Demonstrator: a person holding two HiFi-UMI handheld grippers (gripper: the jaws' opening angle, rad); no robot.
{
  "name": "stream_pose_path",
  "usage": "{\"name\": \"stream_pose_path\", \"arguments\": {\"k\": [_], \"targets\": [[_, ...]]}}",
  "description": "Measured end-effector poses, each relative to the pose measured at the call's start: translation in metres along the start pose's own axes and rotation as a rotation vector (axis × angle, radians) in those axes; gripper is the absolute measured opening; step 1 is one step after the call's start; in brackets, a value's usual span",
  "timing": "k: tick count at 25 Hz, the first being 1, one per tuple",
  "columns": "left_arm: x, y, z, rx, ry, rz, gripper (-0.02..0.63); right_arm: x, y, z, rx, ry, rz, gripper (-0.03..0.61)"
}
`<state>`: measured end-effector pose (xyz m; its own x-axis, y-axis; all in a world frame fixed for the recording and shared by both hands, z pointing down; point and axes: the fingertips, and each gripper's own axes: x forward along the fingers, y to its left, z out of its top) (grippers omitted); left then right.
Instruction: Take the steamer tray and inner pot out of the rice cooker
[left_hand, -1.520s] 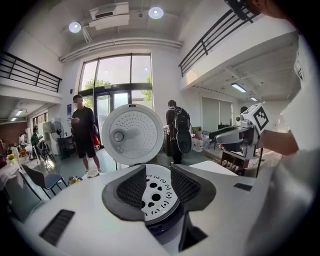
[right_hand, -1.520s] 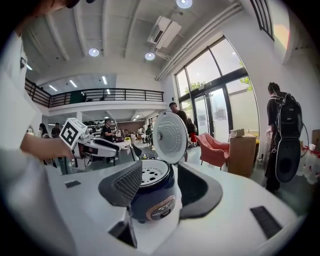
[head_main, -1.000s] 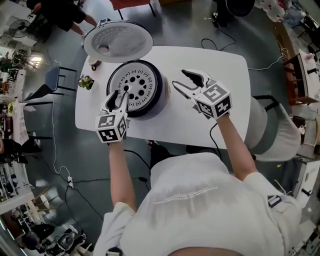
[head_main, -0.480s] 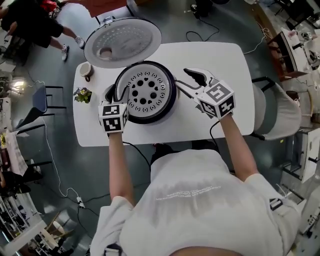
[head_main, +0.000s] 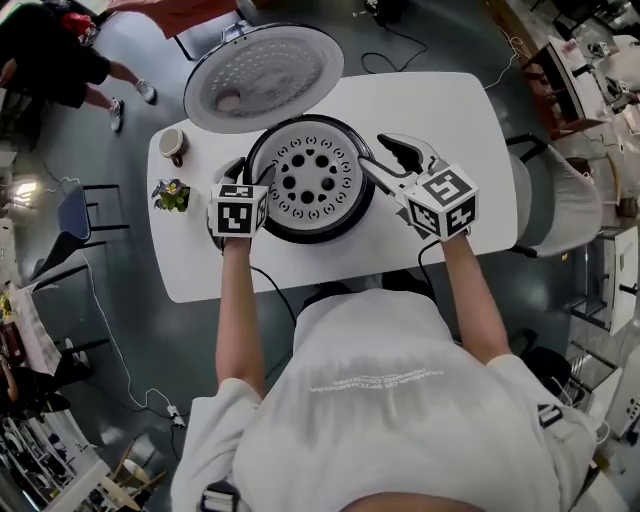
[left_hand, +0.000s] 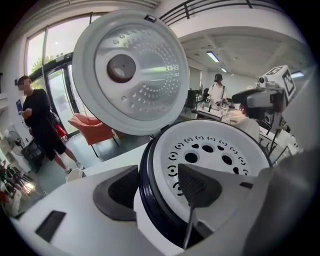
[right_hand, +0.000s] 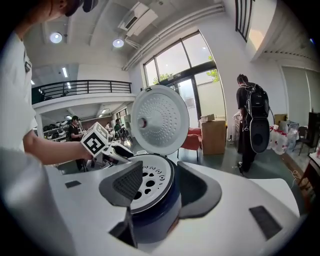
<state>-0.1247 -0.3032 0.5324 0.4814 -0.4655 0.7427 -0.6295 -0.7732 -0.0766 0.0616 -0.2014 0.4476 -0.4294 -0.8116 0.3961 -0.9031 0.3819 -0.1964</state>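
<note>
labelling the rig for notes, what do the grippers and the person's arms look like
The left gripper and right gripper are white with dark grey ribbed pads; each carries a cube of black-and-white square markers. The person wears a white short-sleeved T-shirt.

A white table (head_main: 450, 110) stands on a glossy grey floor (head_main: 120, 320). A grey chair (head_main: 560, 205) sits at its right end, and a blue chair (head_main: 72, 214) stands off to its left. Tall windows (right_hand: 192, 62) set in white walls (right_hand: 230, 47) let in daylight, with a red armchair (left_hand: 92, 127) near the glass. Round ceiling lights (right_hand: 56, 37) glow above a railed mezzanine (right_hand: 75, 89).
</note>
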Motion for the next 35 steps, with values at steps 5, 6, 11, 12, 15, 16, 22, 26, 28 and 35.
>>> {"name": "stream_pose_path", "arguments": {"k": [5, 6, 11, 12, 15, 16, 22, 26, 28, 35], "targets": [[0.016, -0.001, -0.007, 0.108, 0.059, -0.014, 0.276, -0.001, 0.001, 0.001, 0.009, -0.007, -0.022, 0.229], [0.016, -0.002, -0.006, 0.115, 0.06, -0.014, 0.276, -0.001, 0.0, 0.003, 0.003, -0.008, -0.024, 0.229], [0.013, -0.005, -0.004, 0.157, 0.066, 0.004, 0.276, 0.0, 0.001, 0.01, -0.028, -0.007, -0.006, 0.229], [0.013, -0.005, -0.004, 0.17, 0.064, 0.019, 0.275, 0.0, 0.001, 0.009, -0.031, -0.005, -0.002, 0.229], [0.008, 0.001, -0.002, 0.176, 0.051, 0.054, 0.267, 0.004, 0.001, 0.012, -0.04, -0.004, 0.015, 0.227], [0.007, 0.002, 0.0, 0.172, 0.044, 0.052, 0.264, 0.005, 0.001, 0.015, -0.045, -0.005, 0.02, 0.225], [-0.002, -0.004, 0.002, 0.158, 0.019, 0.016, 0.23, 0.008, -0.004, 0.024, -0.058, -0.022, 0.032, 0.209], [-0.007, -0.004, 0.004, 0.171, 0.02, 0.016, 0.224, 0.009, -0.007, 0.028, -0.07, -0.027, 0.036, 0.209], [-0.012, -0.003, 0.007, 0.166, 0.008, 0.03, 0.221, 0.007, -0.008, 0.029, -0.074, -0.027, 0.037, 0.209], [-0.022, -0.005, 0.006, 0.105, -0.024, 0.023, 0.165, 0.004, -0.009, 0.027, -0.076, -0.027, 0.047, 0.209]]}}
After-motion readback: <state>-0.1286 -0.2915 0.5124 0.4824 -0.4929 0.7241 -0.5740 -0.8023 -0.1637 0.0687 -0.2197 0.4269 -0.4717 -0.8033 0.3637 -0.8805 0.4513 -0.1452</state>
